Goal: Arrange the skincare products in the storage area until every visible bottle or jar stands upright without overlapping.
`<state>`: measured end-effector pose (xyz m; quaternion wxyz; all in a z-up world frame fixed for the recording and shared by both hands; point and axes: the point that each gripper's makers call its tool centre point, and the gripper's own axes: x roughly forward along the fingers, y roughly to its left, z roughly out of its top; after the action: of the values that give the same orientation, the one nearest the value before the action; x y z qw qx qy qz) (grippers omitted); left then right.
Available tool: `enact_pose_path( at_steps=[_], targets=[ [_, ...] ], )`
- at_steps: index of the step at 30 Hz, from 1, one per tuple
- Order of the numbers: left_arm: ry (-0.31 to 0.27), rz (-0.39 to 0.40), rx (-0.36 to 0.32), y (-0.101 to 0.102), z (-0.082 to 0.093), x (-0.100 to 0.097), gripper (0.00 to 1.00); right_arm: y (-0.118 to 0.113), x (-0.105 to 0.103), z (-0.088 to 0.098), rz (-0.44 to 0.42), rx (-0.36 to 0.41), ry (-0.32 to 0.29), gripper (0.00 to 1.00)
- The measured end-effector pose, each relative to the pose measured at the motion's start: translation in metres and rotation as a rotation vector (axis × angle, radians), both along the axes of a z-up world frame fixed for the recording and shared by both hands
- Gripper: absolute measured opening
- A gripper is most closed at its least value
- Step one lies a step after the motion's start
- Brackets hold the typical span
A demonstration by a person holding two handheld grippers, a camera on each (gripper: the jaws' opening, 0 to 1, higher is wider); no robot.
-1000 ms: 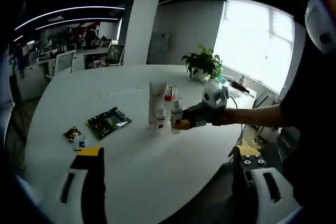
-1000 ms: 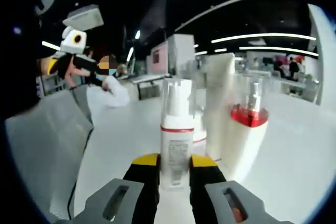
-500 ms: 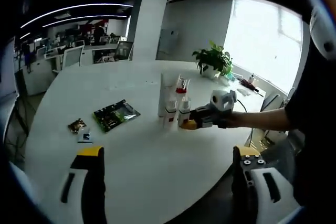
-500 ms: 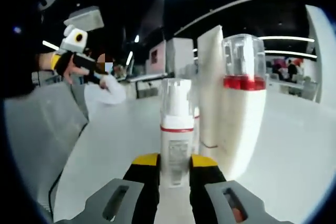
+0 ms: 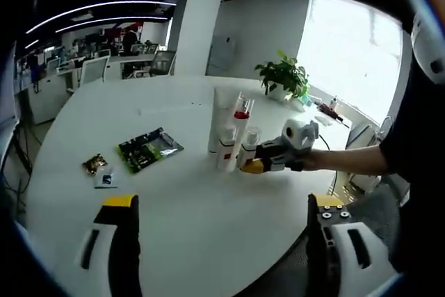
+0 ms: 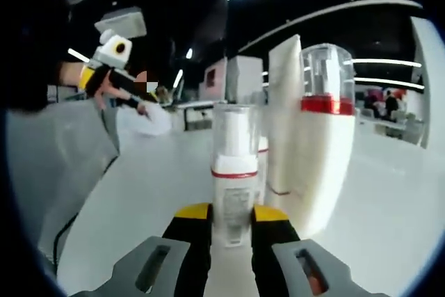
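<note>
Pump bottle [image 6: 234,186] upright, clamped in right tool [image 6: 231,222].

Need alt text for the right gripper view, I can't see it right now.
The right gripper is shut on a small white pump bottle standing upright on the white table. Just behind it stand a taller red-banded bottle and a white tube.

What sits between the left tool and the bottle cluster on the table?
Nothing visible. Bare white table runs from the left tool to the bottle cluster. The green packet lies off to one side. The right tool is shut on the clear-capped bottle.
</note>
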<state>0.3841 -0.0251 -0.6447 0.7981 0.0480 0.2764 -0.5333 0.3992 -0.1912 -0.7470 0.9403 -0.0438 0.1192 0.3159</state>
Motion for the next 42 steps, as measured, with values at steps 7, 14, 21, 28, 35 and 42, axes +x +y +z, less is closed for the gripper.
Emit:
enact_pose_path(
  at_steps=[7, 14, 21, 28, 35, 42],
  targets=[
    [0.012, -0.011, 0.007, -0.003, -0.003, -0.003, 0.94, 0.000, -0.004, -0.009, 0.022, -0.051, 0.042, 0.12],
    [0.015, -0.012, 0.018, -0.003, -0.004, -0.001, 0.94, 0.001, -0.006, -0.022, 0.077, -0.146, 0.096, 0.12],
    [0.021, -0.017, 0.024, -0.004, -0.007, -0.001, 0.93, -0.004, 0.004, -0.020, 0.072, -0.128, 0.095, 0.12],
    [0.024, -0.016, 0.025, -0.004, -0.008, 0.001, 0.93, -0.006, 0.009, -0.019, 0.089, -0.129, 0.102, 0.12],
    [0.025, -0.015, 0.027, -0.005, -0.008, 0.003, 0.93, -0.007, 0.013, -0.018, 0.098, -0.130, 0.106, 0.12],
    [0.028, -0.014, 0.029, -0.004, -0.009, 0.006, 0.93, -0.012, 0.016, -0.022, 0.115, -0.125, 0.116, 0.12]
  ],
)
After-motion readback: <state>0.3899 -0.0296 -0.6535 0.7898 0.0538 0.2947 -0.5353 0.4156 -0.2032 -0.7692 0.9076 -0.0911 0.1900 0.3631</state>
